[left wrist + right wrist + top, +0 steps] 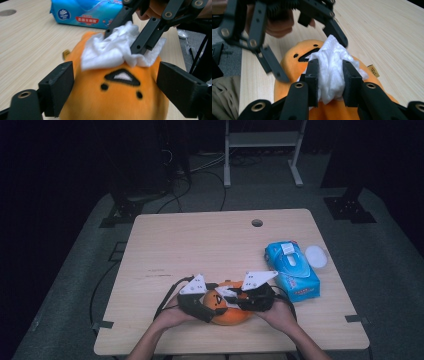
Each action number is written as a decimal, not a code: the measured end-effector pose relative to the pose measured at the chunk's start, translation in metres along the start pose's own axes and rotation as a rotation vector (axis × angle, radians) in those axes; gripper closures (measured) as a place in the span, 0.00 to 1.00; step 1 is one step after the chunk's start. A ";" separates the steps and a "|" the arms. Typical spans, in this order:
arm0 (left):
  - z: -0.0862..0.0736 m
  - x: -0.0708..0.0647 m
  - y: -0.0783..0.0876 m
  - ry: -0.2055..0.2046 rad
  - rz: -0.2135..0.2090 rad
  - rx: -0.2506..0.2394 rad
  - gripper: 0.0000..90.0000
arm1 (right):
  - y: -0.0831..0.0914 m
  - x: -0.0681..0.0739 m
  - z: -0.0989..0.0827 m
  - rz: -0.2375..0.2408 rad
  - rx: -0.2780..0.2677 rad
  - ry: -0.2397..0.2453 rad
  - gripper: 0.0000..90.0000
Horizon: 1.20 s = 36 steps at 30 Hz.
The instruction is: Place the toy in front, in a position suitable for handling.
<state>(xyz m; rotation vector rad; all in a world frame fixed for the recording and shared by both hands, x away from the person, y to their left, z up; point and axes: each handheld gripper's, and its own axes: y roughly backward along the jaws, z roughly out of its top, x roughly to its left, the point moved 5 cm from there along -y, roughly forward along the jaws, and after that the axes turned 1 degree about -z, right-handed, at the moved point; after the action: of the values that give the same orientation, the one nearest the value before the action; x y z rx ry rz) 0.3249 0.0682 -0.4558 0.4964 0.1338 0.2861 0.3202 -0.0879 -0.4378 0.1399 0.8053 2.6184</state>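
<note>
An orange plush toy [231, 316] with a black stitched face [120, 100] lies near the table's front edge. My left gripper [215, 306] straddles it from the left, jaws set wide with the pads [62, 85] against its two sides [292, 58]. A crumpled white tissue [107, 52] rests on top of the toy's head. My right gripper [328, 67] comes in from the right and is shut on that tissue [330, 62], pressing it onto the plush. In the left gripper view the right gripper [122, 41] reaches down from the top into the tissue.
A blue wet-wipe pack [292, 270] lies to the right of the toy, with a white oval lid [316, 256] beside it near the table's right edge. The wooden table [200, 245] has a cable hole [257, 223] at the back.
</note>
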 end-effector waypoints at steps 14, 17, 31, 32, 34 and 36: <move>-0.013 0.008 0.003 -0.002 -0.015 0.001 0.32 | 0.020 -0.011 -0.012 -0.024 -0.016 -0.024 0.83; -0.014 0.009 0.003 0.004 -0.015 -0.006 0.33 | 0.028 -0.016 -0.021 -0.046 -0.013 -0.044 0.84; -0.018 0.020 0.004 0.060 0.005 -0.018 0.33 | 0.031 0.011 -0.023 -0.017 -0.035 0.034 0.84; -0.018 0.020 0.004 0.060 0.002 -0.019 0.33 | 0.031 0.009 -0.023 -0.018 -0.038 0.026 0.84; -0.018 0.020 0.004 0.058 0.000 -0.019 0.33 | 0.034 0.002 -0.027 -0.036 -0.037 0.010 0.85; -0.018 0.021 0.003 0.062 0.001 -0.025 0.33 | 0.036 -0.006 -0.033 -0.053 -0.033 -0.020 0.85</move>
<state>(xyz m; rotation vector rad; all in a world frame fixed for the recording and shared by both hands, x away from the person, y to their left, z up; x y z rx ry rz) 0.3400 0.0855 -0.4714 0.4633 0.1900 0.3040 0.3064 -0.1353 -0.4450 0.1337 0.7485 2.5753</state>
